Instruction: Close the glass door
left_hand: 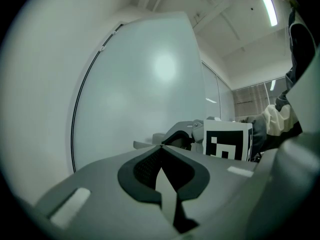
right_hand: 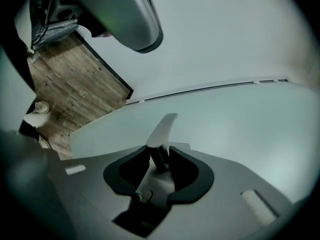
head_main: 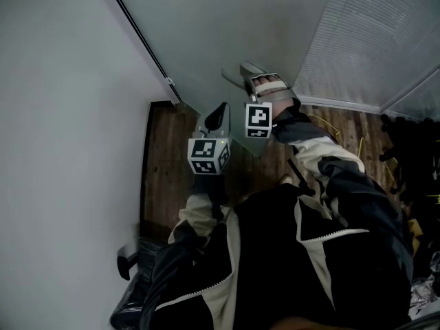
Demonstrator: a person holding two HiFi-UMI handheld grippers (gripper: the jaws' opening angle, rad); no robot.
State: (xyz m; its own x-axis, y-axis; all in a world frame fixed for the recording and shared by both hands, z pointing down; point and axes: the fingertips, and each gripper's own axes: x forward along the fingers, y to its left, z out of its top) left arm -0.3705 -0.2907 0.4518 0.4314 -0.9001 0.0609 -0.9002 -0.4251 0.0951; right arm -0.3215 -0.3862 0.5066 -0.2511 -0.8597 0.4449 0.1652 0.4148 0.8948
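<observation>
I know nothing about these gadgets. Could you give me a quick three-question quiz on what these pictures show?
1. True or false: the left gripper has its jaws shut with nothing between them.
2. Which one reaches closer to the glass door? A) left gripper B) right gripper
3. What does the floor look to be made of?

Key: 1 true; 2 B; 3 wood boards.
</observation>
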